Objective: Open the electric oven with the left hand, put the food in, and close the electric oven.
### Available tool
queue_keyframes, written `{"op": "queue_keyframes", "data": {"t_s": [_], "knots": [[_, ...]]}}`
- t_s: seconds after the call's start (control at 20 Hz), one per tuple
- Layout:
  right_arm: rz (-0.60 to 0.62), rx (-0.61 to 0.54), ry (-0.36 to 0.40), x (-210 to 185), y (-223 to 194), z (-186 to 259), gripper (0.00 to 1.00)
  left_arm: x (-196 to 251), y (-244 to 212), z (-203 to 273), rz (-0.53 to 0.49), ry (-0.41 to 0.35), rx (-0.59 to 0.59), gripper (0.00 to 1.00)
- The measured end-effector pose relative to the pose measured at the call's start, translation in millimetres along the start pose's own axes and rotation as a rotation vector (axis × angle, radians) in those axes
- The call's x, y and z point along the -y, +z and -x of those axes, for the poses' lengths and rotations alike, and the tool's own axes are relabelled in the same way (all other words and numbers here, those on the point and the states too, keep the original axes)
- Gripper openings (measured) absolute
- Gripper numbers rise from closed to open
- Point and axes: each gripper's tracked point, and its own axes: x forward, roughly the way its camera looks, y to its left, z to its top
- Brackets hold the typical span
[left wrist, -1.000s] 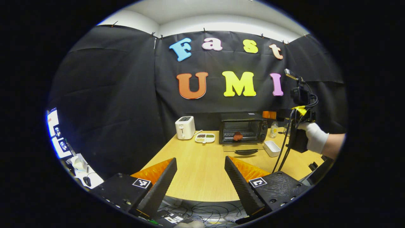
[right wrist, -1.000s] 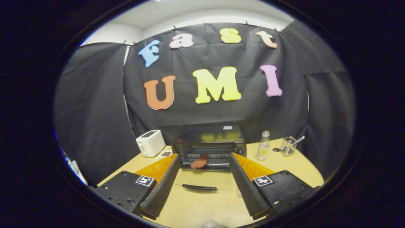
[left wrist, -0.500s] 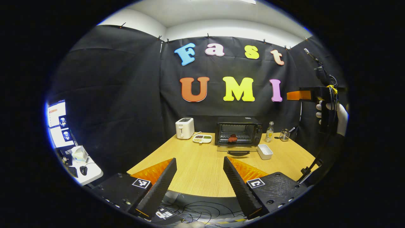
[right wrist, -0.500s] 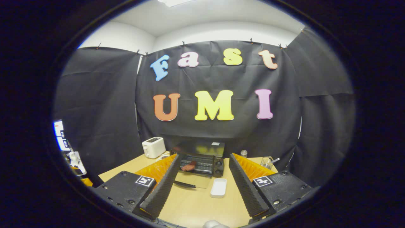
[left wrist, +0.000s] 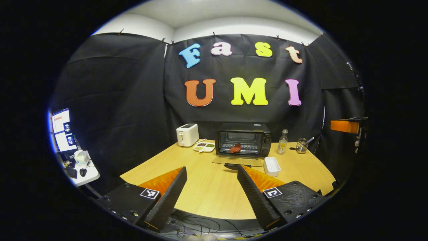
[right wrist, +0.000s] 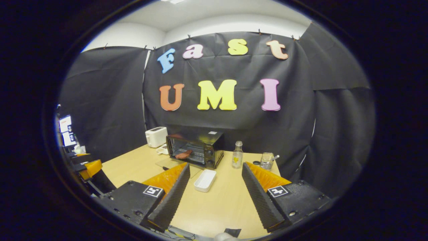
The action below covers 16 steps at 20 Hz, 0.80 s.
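Observation:
The black electric oven (left wrist: 242, 142) stands at the back of the wooden table (left wrist: 207, 187), its glass door (left wrist: 238, 160) folded down flat. A reddish-brown piece of food (left wrist: 235, 148) lies on the rack inside. My left gripper (left wrist: 212, 169) is open and empty, held back over the table's near edge, far from the oven. In the right gripper view the oven (right wrist: 197, 149) sits ahead to the left with the food (right wrist: 184, 154) inside. My right gripper (right wrist: 216, 165) is open and empty above the table.
A white toaster (left wrist: 187, 134) and a divided plate (left wrist: 204, 146) are left of the oven. A white tray (left wrist: 271, 165), a bottle (left wrist: 283, 142) and a glass with a spoon (left wrist: 302, 145) are to its right. A side desk with monitors (left wrist: 62, 130) stands far left.
Both grippers have pulled back from the oven, and the right one has swung out to the right side. The oven door stays down with the food on the rack.

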Motion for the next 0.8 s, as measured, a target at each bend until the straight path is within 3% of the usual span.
{"op": "queue_keyframes", "data": {"t_s": [0.5,0.8], "knots": [[0.038,-0.060,0.000,2,-12,-8,0.96,54,-53,-113,-0.081,-0.100,-0.091,0.97],[0.011,-0.104,-0.066,-13,-7,-35,0.96,66,-98,-201,-0.109,-0.194,-0.173,0.97]]}}
